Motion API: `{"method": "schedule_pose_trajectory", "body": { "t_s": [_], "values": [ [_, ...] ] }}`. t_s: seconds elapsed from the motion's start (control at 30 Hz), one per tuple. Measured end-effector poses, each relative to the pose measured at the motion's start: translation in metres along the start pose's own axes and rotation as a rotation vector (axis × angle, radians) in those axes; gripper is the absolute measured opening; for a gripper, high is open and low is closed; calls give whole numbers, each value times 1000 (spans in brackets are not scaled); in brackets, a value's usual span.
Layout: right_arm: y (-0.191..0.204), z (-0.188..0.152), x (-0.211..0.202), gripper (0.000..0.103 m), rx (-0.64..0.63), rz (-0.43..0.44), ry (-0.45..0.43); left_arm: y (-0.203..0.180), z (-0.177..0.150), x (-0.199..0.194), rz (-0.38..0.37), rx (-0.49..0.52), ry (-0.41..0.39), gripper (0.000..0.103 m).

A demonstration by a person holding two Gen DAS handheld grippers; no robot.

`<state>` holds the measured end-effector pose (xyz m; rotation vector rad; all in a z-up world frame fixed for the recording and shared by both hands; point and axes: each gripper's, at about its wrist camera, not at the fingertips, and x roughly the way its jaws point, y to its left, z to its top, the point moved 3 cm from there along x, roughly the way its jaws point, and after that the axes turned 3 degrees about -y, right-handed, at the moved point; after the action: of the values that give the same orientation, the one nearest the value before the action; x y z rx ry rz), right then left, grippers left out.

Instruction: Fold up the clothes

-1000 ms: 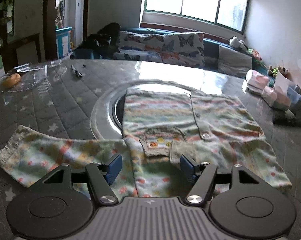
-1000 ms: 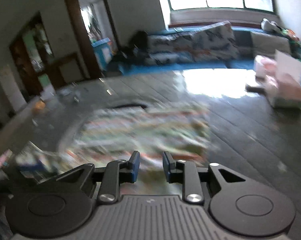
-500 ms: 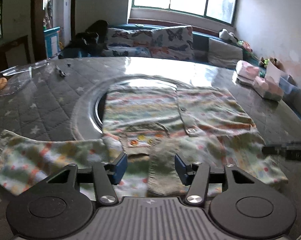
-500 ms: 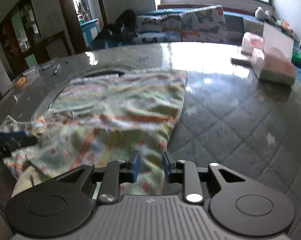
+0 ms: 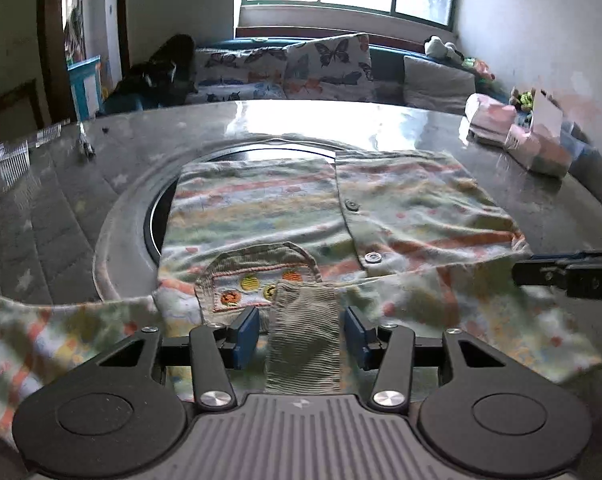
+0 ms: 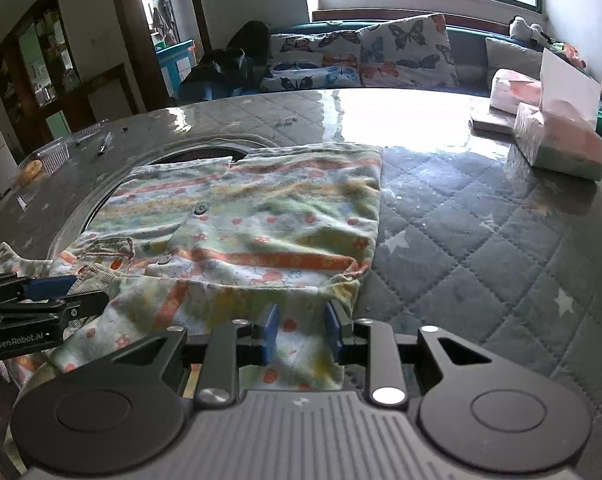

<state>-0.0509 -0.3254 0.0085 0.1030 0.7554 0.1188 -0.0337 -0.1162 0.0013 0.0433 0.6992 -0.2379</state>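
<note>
Straddling ribbed cuff (image 5: pixel 303 332), left tool (image 5: pixel 301 330) apart, right tool (image 6: pixel 299 330) apart over sleeve (image 6: pixel 293 344)

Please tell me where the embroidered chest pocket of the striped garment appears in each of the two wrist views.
Left wrist view: the pocket lies low at centre, just beyond the left gripper.
Right wrist view: the pocket is far left, at mid height, seen edge-on and small.
Shared landmark: the butterfly cushion under the window.
</note>
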Motion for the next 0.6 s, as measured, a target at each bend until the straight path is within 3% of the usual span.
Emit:
{"method": "schedule_pose_trajectory", "body": {
  "t_s": [0.13, 0.6],
  "values": [
    [9, 1, -5, 27, -25, 8, -8, 11, -1, -7, 2, -36, -1, 52],
    [90, -12, -2, 28, -193, 170, 20, 33, -9, -31, 33, -79, -17, 52]
  ]
}}
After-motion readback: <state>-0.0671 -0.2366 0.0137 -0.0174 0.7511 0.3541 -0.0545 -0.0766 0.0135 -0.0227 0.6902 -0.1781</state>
